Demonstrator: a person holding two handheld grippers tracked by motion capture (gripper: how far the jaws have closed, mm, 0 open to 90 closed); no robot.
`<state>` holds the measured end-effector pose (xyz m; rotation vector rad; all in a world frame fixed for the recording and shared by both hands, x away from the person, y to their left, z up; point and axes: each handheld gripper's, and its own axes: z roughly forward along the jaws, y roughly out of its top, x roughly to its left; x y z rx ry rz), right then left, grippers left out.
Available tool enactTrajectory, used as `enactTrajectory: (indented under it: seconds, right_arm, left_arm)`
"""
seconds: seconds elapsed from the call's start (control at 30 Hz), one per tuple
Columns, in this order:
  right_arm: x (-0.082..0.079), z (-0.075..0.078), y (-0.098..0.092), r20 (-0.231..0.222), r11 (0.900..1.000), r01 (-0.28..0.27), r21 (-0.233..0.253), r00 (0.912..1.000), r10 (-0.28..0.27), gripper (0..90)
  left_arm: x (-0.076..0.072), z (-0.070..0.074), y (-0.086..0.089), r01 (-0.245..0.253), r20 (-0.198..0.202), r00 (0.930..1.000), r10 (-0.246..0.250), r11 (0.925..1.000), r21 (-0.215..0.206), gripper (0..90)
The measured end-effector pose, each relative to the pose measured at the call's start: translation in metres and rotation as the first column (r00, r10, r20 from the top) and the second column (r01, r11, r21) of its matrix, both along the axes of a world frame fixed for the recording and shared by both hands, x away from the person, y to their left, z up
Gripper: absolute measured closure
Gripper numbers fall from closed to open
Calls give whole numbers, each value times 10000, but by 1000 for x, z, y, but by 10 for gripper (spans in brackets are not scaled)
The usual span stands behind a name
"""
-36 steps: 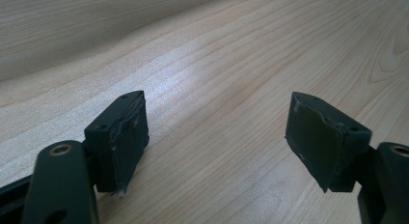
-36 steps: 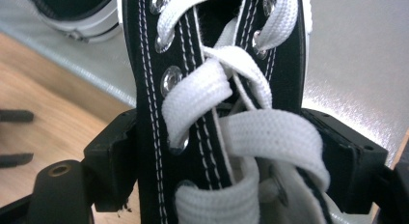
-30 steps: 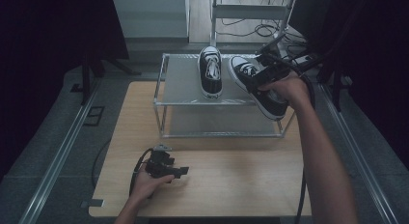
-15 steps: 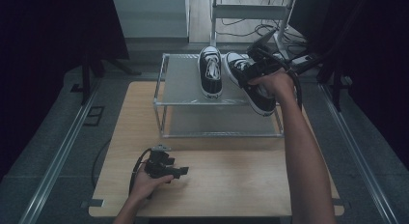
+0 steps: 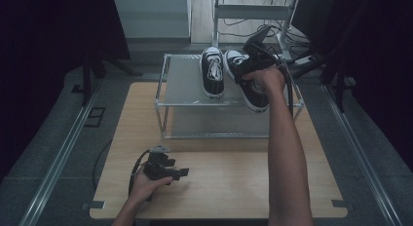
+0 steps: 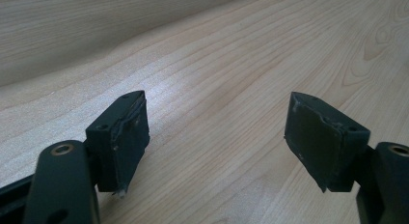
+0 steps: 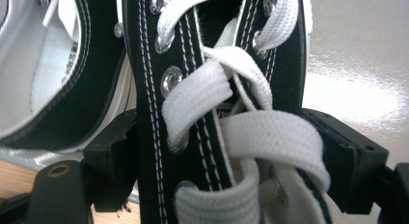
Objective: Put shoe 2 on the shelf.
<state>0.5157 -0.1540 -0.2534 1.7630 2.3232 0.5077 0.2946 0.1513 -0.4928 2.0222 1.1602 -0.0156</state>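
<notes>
1. Dim room with dark curtains on both sides; pale wooden table (image 5: 219,187) in the middle, with a two-tier metal shoe rack (image 5: 187,97) standing across its far half.
2. On the rack's top shelf: one black-and-white canvas sneaker (image 5: 213,72), parked flat, heel toward 12 o'clock and toe toward 6.
3. Just beside it at 3 o'clock: the second sneaker (image 5: 253,92), clamped by the right gripper (image 5: 251,65) and angled, toe swung toward 5 o'clock and hanging out past the shelf's front edge. Probably held that way to line it up parallel with its mate before release.
4. Seen from the right gripper view: jaws closed across the laced throat of the second sneaker (image 7: 226,113), one jaw on each side of the eyelet rows. A sensible hold, since the stiff eyelet strips give the jaws firm purchase.
5. Look of the shoe: black canvas, white double stitching, metal eyelets, broad flat white laces crossing, white rubber toe cap and sole band.
6. At 7 o'clock on the table: left gripper (image 5: 163,170) resting low near the front edge, jaws spread wide over bare wood (image 6: 217,103), nothing between them. Likely parked out of the way.
</notes>
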Motion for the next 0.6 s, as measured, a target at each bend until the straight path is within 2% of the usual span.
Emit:
enactTrajectory:
  seconds: [0.2,0.37,0.53,0.6]
  right_arm:
    - [10,0,5,-70,9985,475,-258,9988,-477,192]
    - [19,1,8,-12,9949,980,-228,9952,-981,191]
    - [27,0,13,-99,9918,1261,-201,9919,-1263,189]
    - [30,-1,16,-319,9917,1262,-235,9914,-1269,188]
  left_arm:
    - [-1,0,-2,168,19,9999,-168,9999,-23,241]
    - [-1,1,-1,195,24,9998,-195,9998,-44,241]
    - [-1,1,1,131,-4,9999,-131,9998,-125,241]
    - [-1,1,2,126,-19,9999,-126,9998,-154,241]
